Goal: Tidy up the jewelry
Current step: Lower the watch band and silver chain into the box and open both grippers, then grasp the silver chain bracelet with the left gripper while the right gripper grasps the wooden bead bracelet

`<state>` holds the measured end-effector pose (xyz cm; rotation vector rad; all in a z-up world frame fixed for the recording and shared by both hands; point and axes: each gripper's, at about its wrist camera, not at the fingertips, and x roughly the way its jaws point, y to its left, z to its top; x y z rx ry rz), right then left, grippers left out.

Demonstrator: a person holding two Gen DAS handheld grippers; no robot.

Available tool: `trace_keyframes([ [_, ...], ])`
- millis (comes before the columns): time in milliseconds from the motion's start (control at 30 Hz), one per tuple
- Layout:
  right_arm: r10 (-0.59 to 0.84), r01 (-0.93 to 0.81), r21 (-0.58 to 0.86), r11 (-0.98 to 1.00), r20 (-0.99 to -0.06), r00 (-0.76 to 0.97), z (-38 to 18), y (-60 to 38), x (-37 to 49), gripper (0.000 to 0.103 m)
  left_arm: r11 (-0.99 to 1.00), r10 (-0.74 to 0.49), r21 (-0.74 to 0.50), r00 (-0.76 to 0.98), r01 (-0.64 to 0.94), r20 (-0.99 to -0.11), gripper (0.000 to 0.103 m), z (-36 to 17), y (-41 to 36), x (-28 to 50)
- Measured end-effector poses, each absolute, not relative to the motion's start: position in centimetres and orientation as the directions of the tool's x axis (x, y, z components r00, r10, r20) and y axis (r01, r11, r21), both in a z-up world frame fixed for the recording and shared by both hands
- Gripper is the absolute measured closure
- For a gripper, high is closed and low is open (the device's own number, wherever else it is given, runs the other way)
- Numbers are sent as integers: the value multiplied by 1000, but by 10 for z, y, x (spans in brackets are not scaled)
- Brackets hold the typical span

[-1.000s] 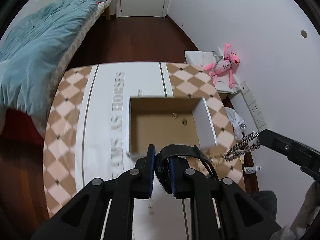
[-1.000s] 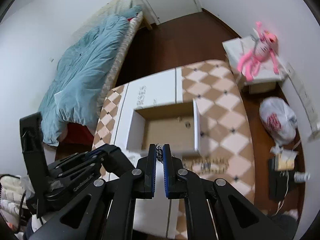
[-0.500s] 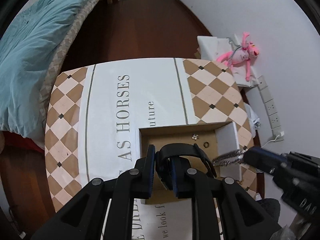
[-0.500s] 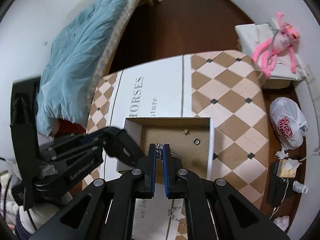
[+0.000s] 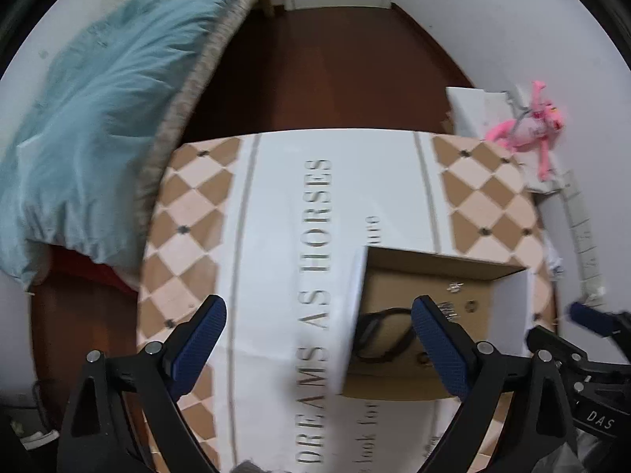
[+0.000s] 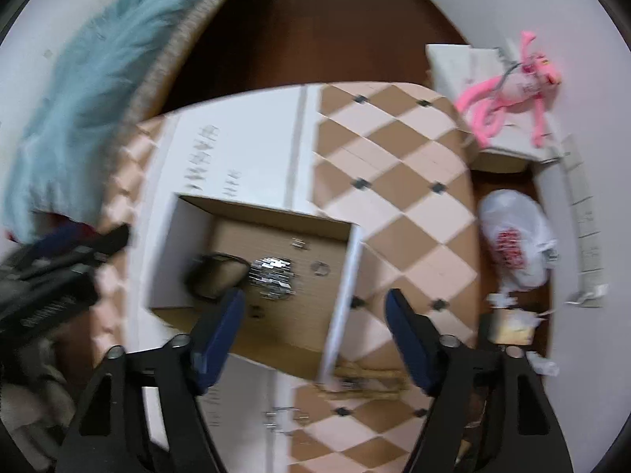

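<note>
open cardboard box (image 6: 189, 268), metal chain (image 6: 272, 272), black band (image 6: 215, 276)

"DREAMS AS HORSES" on tablecloth (image 5: 299, 181)

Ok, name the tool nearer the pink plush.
Right. The right tool over the box, on the pink plush side; left tool farther off. Both jaws opening, empty.
</note>
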<state>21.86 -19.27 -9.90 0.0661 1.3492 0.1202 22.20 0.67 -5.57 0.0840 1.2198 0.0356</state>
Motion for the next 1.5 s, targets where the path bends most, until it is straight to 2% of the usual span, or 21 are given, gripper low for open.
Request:
trace_keyframes([
  [33,93,-48,85,995,-972,216,-105,-191,216,9,994,96,109,351,18,-932,7,-58,6,219],
  [67,76,-45,68,997,-974,216,-109,-190,214,8,992,113,128,357,18,-927,7,-60,5,215],
  [500,27,-10,25,1000,-969,246,-116,-182,191,6,992,113,125,384,8,-916,6,-64,2,186],
  [1100,14,-12,11,1000,-923,386,-43,-178,142,5,997,58,73,500,10,-864,6,1,1,140],
  [1333,51,-17,48,999,-903,426,-21,-178,119,5,999,42,51,530,2,-847,6,18,4,116],
  [1500,100,13,116,993,-902,420,-26,-195,101,5,997,58,71,541,3,-839,6,11,-3,101],
])
